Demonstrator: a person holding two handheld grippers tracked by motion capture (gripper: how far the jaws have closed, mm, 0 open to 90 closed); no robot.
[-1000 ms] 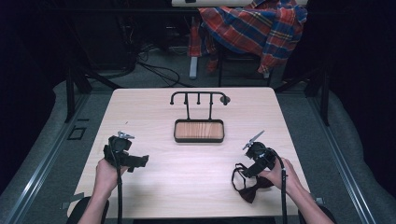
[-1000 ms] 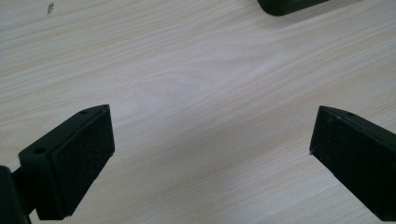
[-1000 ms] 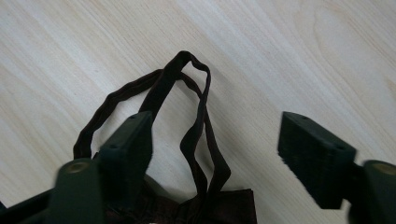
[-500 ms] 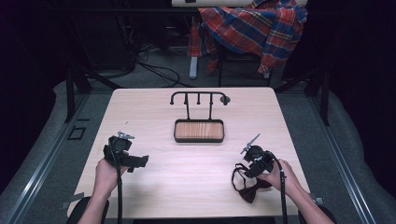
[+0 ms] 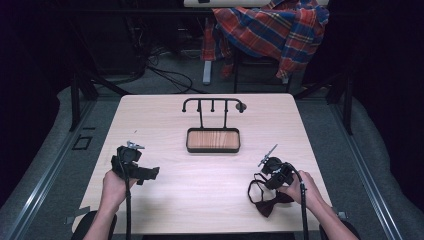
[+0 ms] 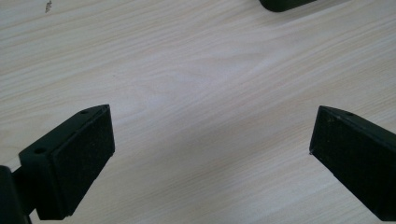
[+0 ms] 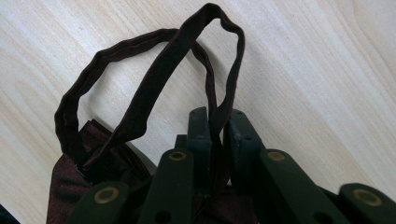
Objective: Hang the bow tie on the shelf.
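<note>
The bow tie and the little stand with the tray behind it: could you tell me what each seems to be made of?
The bow tie looks like dark maroon woven fabric, matte; its strap folds limply and shows stitched edges where the right gripper pinches it. The stand appears to be thin black metal rod, judging by its slim bent shape. Its tray seems wood or wood-look inside a black rim; striped grain shows.

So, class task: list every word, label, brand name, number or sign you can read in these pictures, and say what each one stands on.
None: no readable text in any view.
The table, the stand with its tray, the dark bow tie, the plaid cloth and both grippers, left gripper and right gripper, bear no lettering that can be made out.
</note>
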